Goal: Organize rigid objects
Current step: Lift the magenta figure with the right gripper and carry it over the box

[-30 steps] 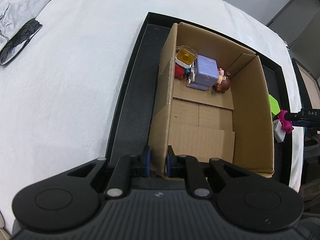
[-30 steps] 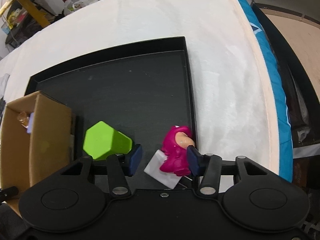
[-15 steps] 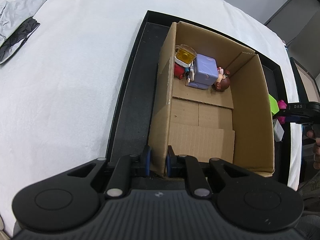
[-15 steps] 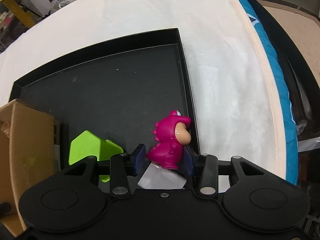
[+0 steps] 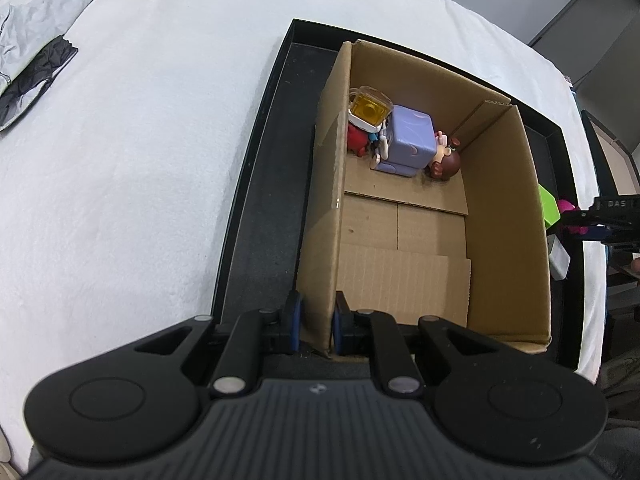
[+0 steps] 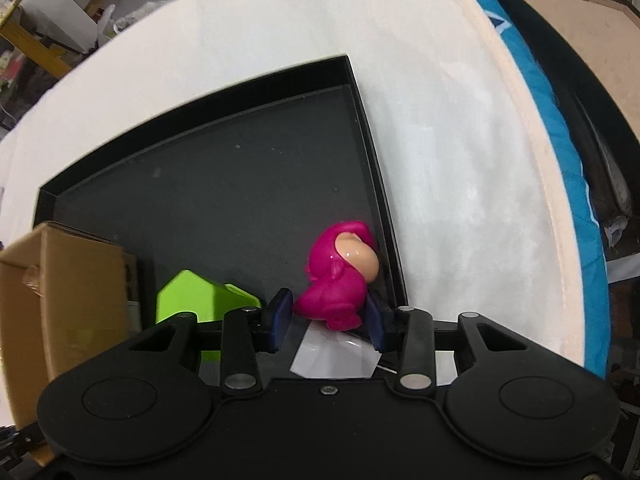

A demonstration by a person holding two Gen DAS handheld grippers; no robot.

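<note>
Green block [image 6: 200, 300] lying in black tray [image 6: 362, 92] between box [image 5: 500, 208] and pink figure [image 6: 340, 280]; white card [image 6: 332, 356] lying under figure. Box sitting in tray, holding purple cube [image 5: 412, 140], yellow mug [image 5: 370, 108], small figures. Left gripper [image 5: 316, 322] pinching box wall. Right gripper [image 6: 326, 320] jaws just been closing, pads now pressing figure's sides.

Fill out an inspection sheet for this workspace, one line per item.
Surface: white cloth under a black tray.
Job's things: cardboard box on the tray holds toys; green block and white piece lie outside it.
Clutter: grey garment.
Grippers: left gripper clamps the box wall; right gripper has just been closing around the pink figure.
Cables: nothing seen.
Surroundings: blurred shelving.
</note>
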